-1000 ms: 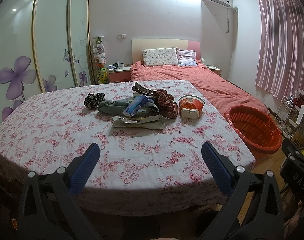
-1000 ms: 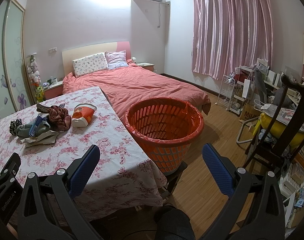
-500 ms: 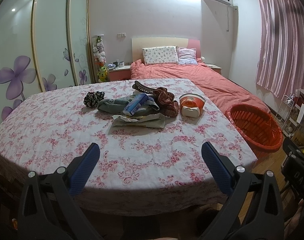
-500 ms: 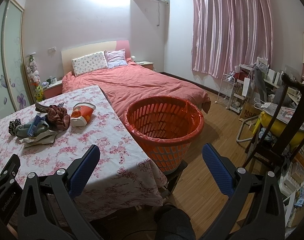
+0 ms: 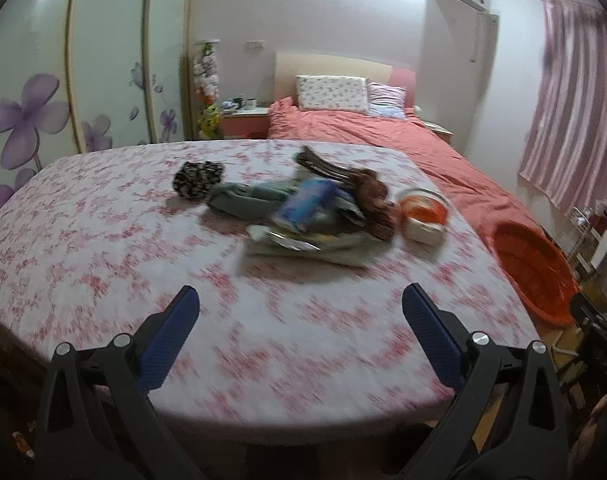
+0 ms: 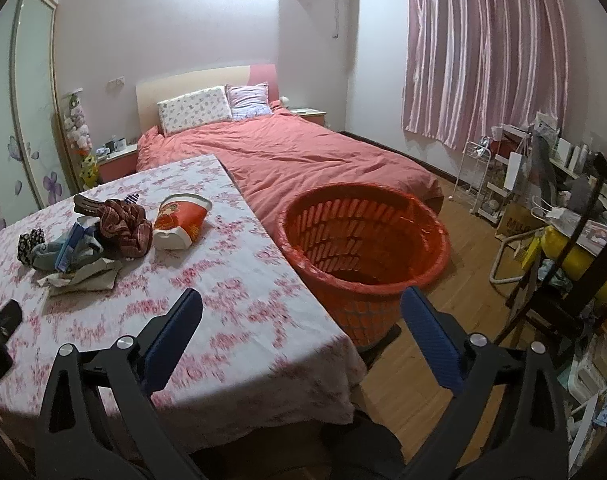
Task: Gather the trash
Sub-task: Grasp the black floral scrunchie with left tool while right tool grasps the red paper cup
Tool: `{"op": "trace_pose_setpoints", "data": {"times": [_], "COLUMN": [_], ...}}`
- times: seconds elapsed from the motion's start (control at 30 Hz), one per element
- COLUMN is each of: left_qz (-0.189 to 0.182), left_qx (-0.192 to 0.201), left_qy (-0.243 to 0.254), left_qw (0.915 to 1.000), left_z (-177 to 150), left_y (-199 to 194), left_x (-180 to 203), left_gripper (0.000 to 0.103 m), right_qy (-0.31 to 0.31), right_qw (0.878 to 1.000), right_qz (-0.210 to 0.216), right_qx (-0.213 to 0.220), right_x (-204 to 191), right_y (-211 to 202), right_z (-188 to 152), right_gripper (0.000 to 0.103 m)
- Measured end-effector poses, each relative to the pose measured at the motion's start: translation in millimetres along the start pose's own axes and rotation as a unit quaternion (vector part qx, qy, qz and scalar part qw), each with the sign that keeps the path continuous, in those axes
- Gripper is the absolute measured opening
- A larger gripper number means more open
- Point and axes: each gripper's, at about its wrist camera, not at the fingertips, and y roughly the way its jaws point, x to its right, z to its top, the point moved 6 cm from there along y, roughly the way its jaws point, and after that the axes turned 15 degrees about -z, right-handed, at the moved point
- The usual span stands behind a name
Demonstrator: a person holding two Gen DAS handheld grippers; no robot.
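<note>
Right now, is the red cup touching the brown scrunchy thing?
Cannot tell. In the right wrist view the red cup lies right beside the brown scrunchie, with no clear gap or contact; the left wrist view is blurred.

Both the left gripper (image 5: 295, 308) and right gripper (image 6: 301, 310) have black triangular-cutout frames, silver round screws along the bottom of the frame, and ribbed blue finger pads (image 5: 165, 342).

One orange basket (image 6: 363, 240), one red-and-white paper cup (image 6: 181, 220), one blue packet (image 5: 303, 204), two pillows (image 6: 195, 110)
</note>
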Motion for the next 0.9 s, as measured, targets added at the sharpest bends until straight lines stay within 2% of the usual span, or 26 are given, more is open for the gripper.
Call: {"op": "trace_pose_setpoints", "data": {"times": [0.2, 0.43, 0.6, 0.9], "left_qz": [0.061, 0.086, 0.104, 0.102], "left_qx": [-0.002, -0.021, -0.039, -0.063], "left_qy": [-0.023, -0.055, -0.059, -0.055], "left_qw": [0.9979, 0.9946, 0.9921, 0.9912], "left_z": [38.9, 71.7, 85.1, 101.1], "left_y": [20.4, 58.9, 96.8, 158.1], "left_x": [-62.9, -138.2, -168.5, -194.1], "left_gripper": [0.099, 0.099, 0.099, 0.098], "right_qy": [-0.009, -0.034, -0.045, -0.061], "right_qw": [1.000, 0.997, 0.993, 0.987], "right_qz": [0.022, 0.060, 0.079, 0.091], "right_qx": [-0.020, -0.046, -0.068, -0.119], "right_x": [-34.3, -83.5, -115.6, -155.8], "right_y": [24.0, 52.8, 75.2, 109.0], "right_z": [23.9, 38.1, 43.6, 42.0], "right_gripper": [0.098, 0.098, 0.098, 0.098]}}
